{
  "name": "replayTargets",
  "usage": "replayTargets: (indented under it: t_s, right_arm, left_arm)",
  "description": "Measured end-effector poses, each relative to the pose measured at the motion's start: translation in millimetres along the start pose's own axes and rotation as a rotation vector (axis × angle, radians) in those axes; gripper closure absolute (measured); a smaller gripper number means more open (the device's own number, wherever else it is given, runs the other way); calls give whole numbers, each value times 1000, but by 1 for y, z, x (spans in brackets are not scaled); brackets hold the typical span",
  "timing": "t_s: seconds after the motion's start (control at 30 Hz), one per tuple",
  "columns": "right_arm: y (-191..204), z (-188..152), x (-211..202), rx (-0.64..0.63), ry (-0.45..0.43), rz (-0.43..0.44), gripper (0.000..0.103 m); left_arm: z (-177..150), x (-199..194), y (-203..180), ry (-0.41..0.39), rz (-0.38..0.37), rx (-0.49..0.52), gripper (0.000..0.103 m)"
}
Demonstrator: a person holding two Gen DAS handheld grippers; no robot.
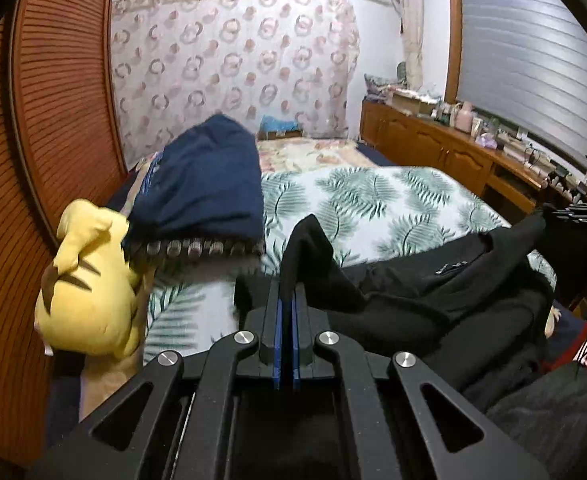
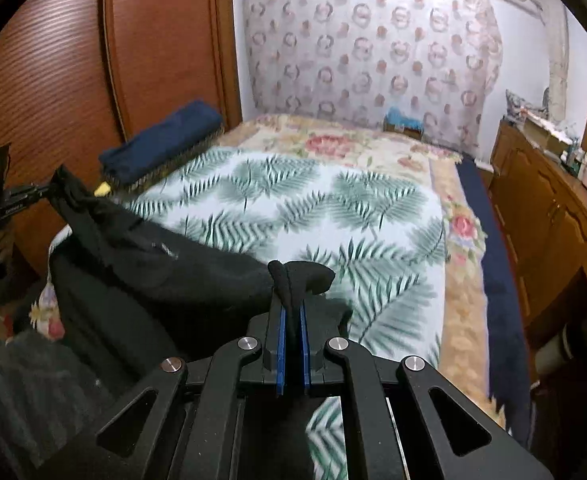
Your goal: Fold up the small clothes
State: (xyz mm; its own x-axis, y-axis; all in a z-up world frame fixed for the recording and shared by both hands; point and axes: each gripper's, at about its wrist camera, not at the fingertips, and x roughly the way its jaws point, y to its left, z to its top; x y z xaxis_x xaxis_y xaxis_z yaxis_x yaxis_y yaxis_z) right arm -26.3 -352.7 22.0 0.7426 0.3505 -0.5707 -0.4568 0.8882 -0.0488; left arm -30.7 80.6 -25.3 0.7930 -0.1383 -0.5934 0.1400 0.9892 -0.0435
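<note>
Black garment [image 1: 433, 296] is held up over the leaf-print bedspread [image 1: 373, 200], one corner clamped in the narrow jaws of the left gripper [image 1: 287, 280] and another in those of the right gripper [image 2: 293, 300], so the carrying step seems in hand. Next, it should probably be laid flat on the free bedspread. At the left, the yellow plush toy [image 1: 89, 292] and the folded navy cloth [image 1: 205, 184] must be avoided.
</note>
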Motion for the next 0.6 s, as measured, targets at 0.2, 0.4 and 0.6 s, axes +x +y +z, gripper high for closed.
replayTargets:
  t_s: [0.2,0.4,0.6]
  right_arm:
    - [-3,-11,28,7,122,-24,97]
    - [-5,-1,45,28,161,-50,97]
    - [-3,16,44,6,150,-105,83]
  left_arm:
    - [-26,31,7,85,26,-32,99]
    - [-30,31,18,83,69,-32,64]
    - [-14,39,41,75,109,-48,37]
